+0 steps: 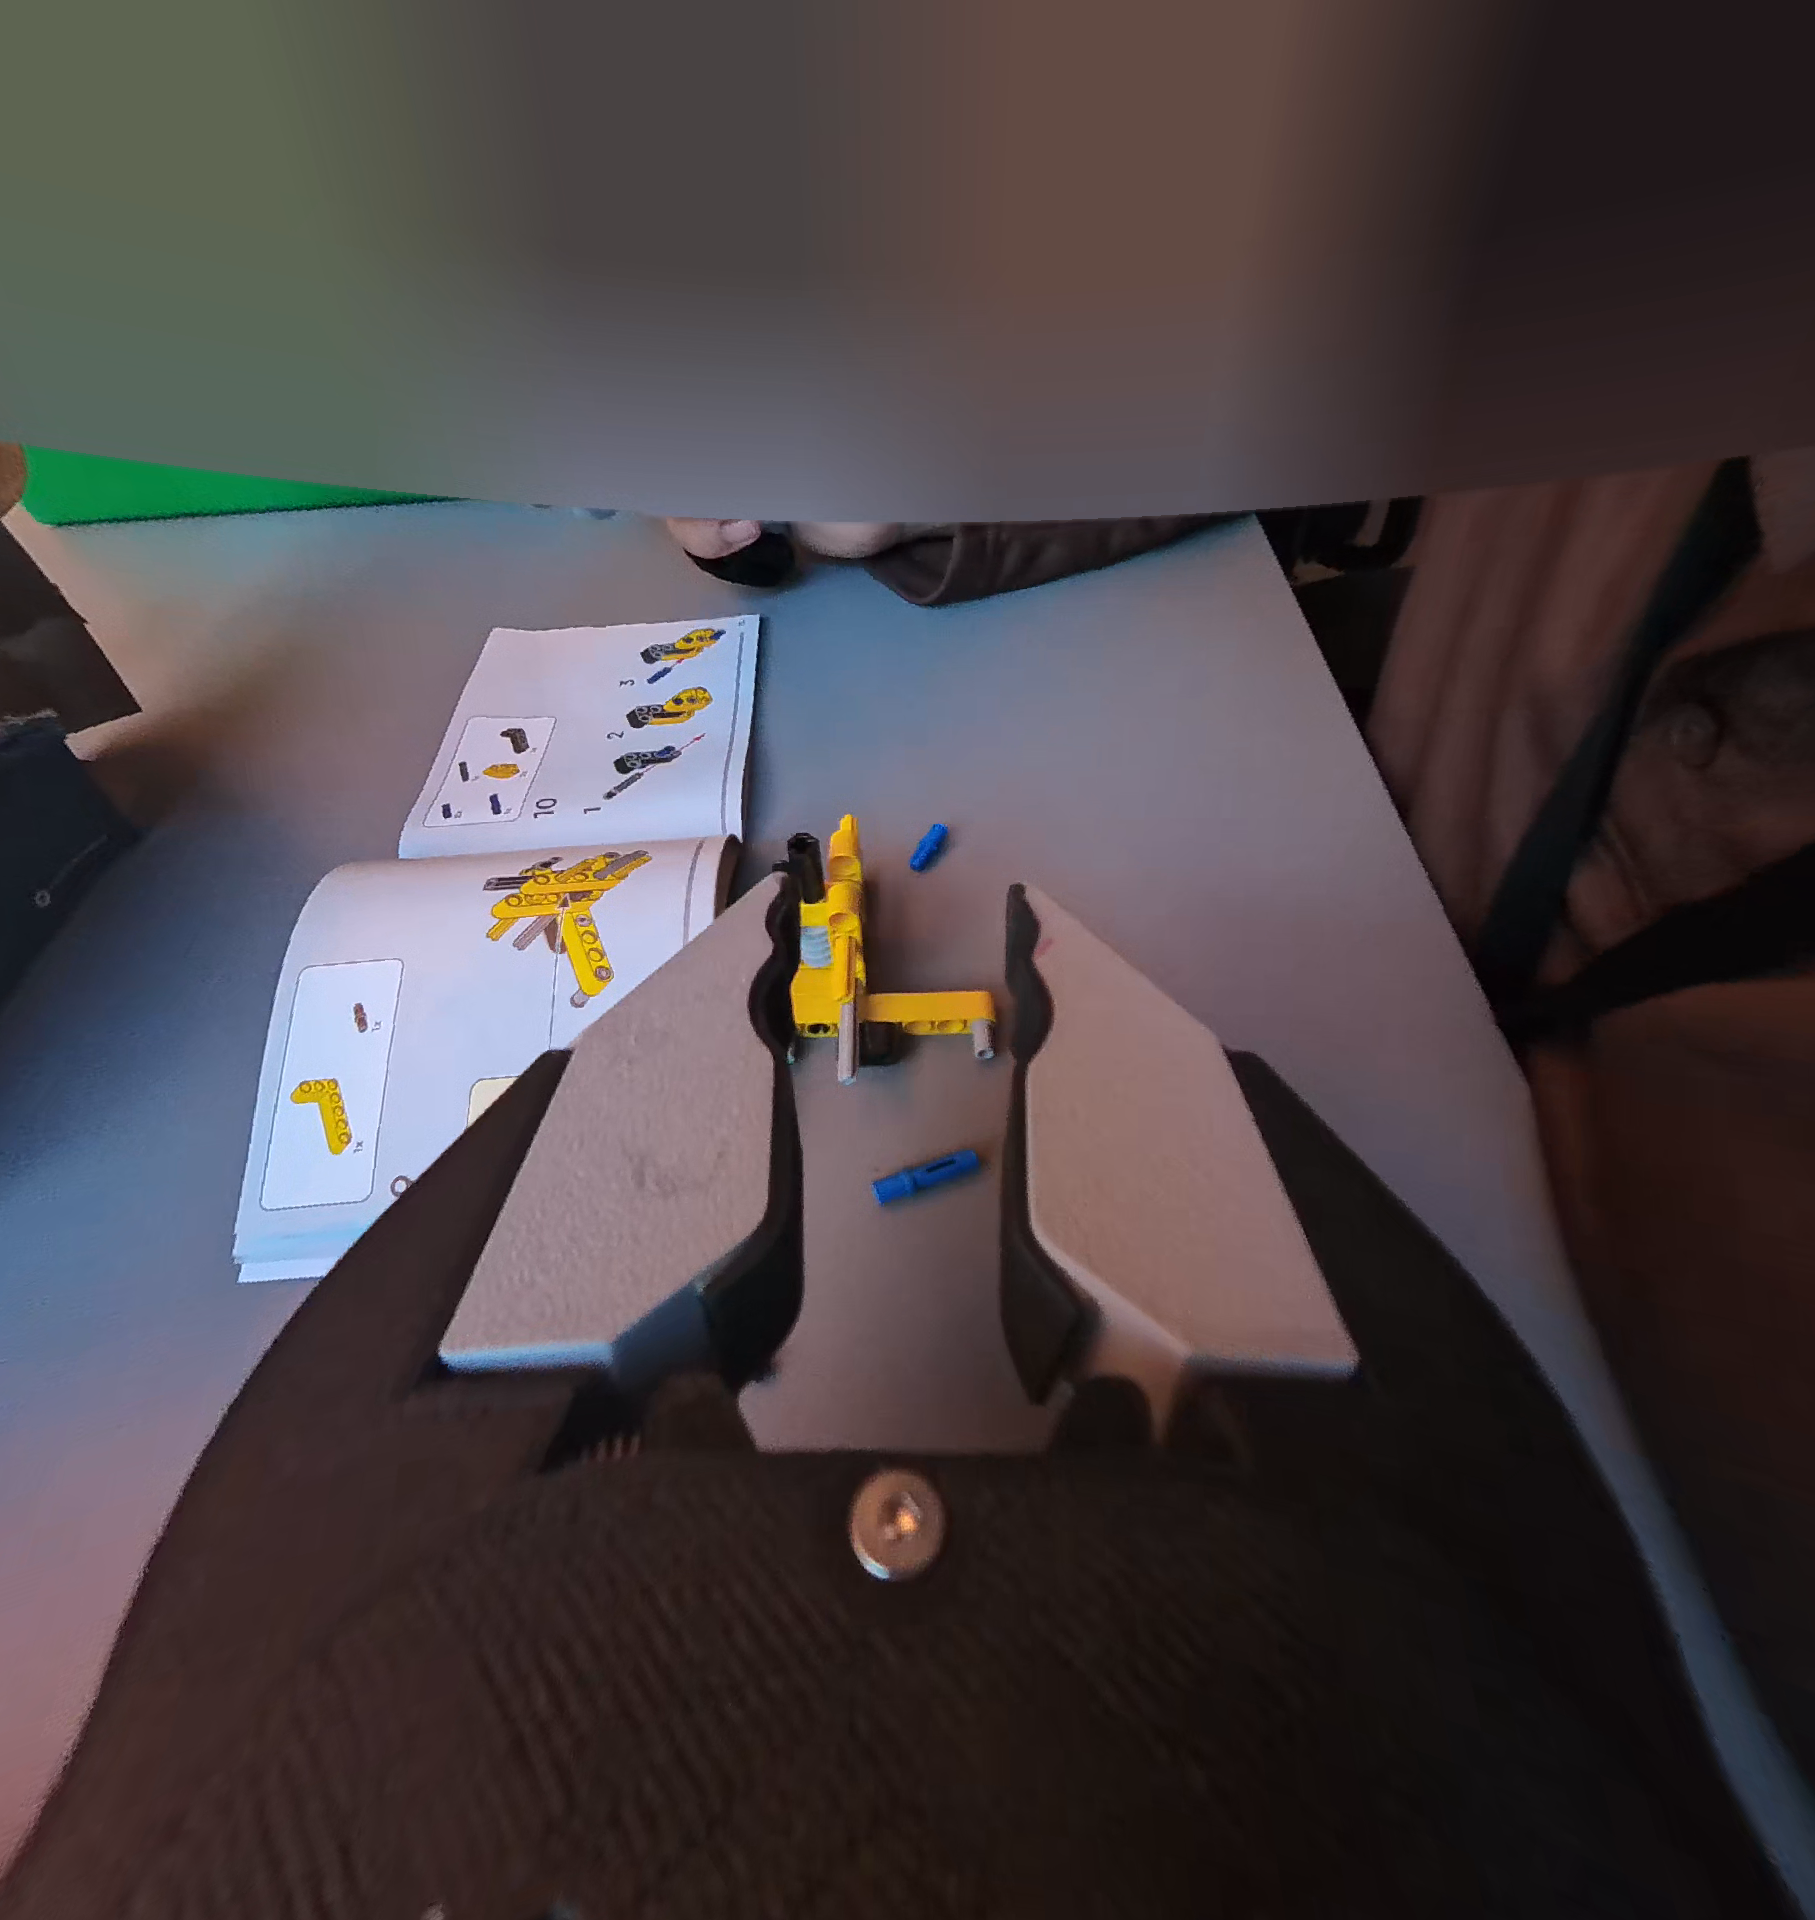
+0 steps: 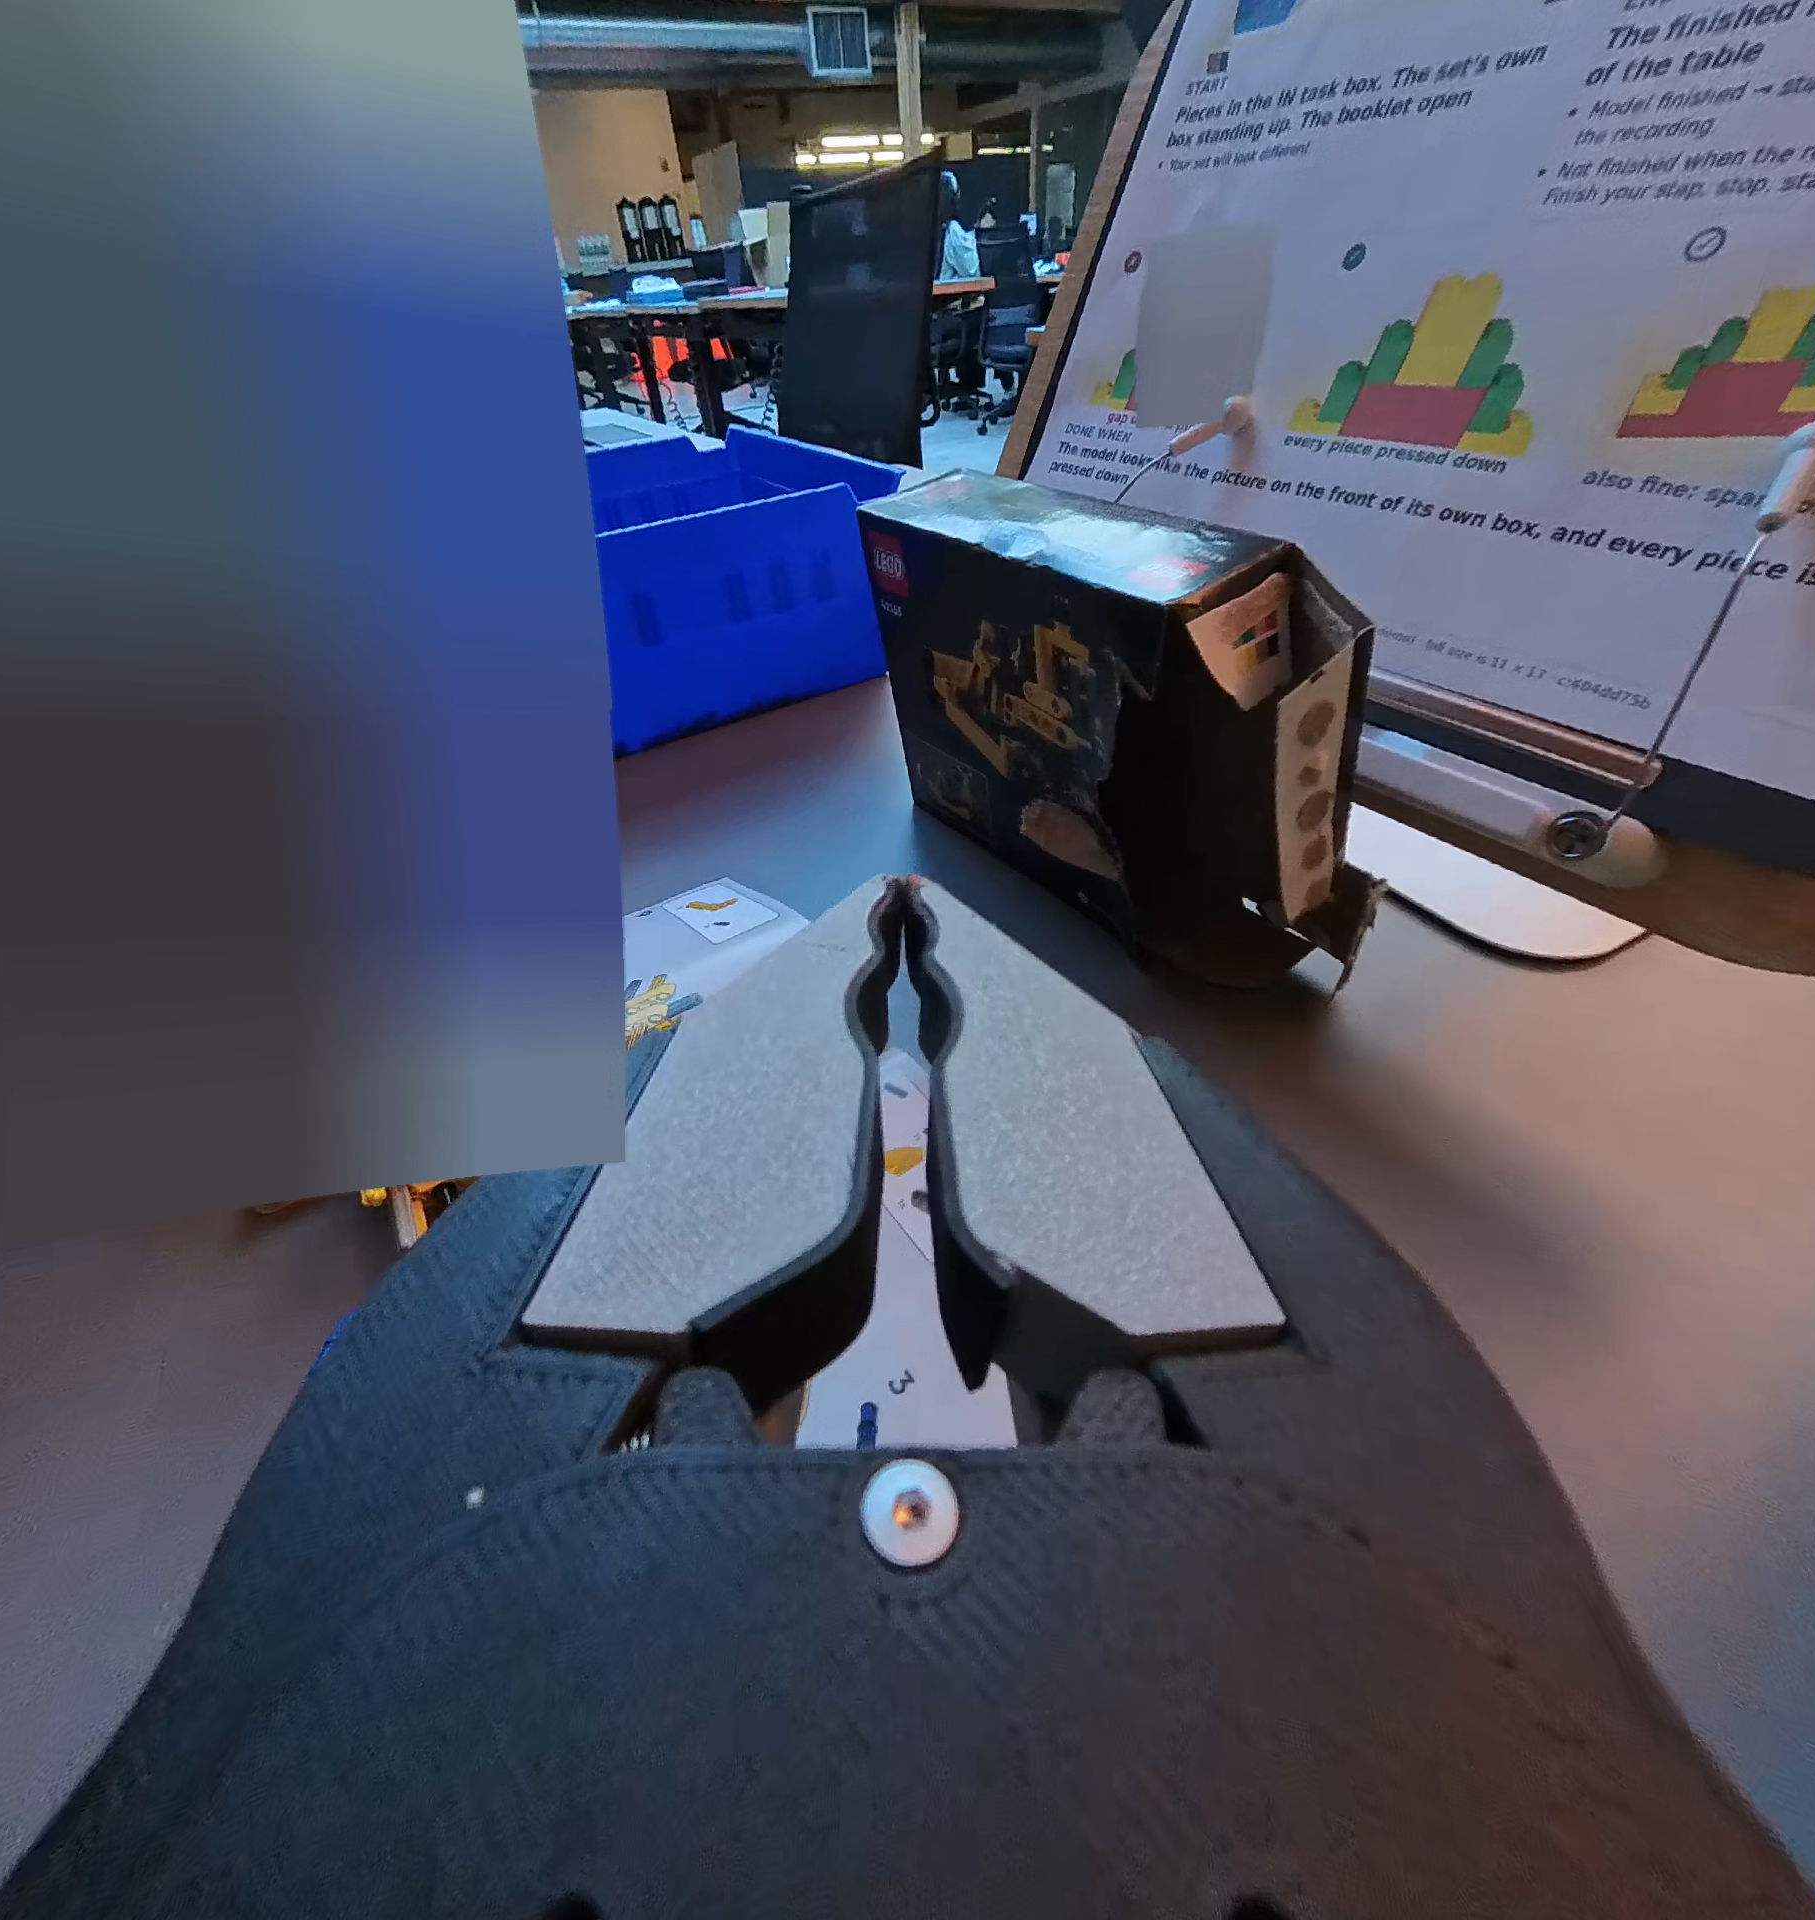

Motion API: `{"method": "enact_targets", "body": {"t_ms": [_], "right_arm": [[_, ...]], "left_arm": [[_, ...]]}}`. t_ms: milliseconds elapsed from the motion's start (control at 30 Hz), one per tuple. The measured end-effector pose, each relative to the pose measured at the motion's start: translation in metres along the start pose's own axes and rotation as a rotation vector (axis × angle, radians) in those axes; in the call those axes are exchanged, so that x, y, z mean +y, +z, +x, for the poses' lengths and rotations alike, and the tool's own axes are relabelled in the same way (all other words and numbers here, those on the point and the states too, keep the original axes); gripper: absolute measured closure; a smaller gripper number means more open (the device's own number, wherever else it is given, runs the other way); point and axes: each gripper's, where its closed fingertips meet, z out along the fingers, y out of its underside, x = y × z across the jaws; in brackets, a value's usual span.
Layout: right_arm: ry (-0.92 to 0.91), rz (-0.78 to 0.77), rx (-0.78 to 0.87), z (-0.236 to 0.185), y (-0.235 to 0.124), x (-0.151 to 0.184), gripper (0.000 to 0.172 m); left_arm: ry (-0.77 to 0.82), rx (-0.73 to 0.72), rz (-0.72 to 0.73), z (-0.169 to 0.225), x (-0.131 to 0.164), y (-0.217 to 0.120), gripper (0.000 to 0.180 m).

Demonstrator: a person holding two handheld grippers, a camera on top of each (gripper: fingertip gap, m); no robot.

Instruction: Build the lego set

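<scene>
yellow brick model (image 1: 841, 966) between open left claw (image 1: 892, 971).

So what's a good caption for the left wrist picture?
Open left gripper around a small yellow brick model on the table.

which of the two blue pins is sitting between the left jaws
The nearer blue pin, lying on the table inside the open left gripper, below the yellow assembly. The other blue pin lies beyond the fingertips, outside the jaws.
</scene>
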Motion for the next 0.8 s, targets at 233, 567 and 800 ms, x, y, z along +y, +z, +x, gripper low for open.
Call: {"method": "enact_targets", "body": {"t_ms": [233, 567, 800], "right_arm": [[0.027, 0.005, 0.012, 0.009, -0.005, 0.001, 0.172], [0.04, -0.011, 0.011, 0.012, -0.004, 0.004, 0.172], [0.014, -0.015, 0.037, 0.015, -0.005, 0.005, 0.172]], "left_arm": [[-0.023, 0.023, 0.009, 0.0, -0.001, -0.001, 0.144], [-0.022, 0.023, 0.005, 0.0, 0.0, -0.001, 0.146], [-0.016, 0.011, -0.007, -0.001, 0.001, 0.0, 0.147]]}}
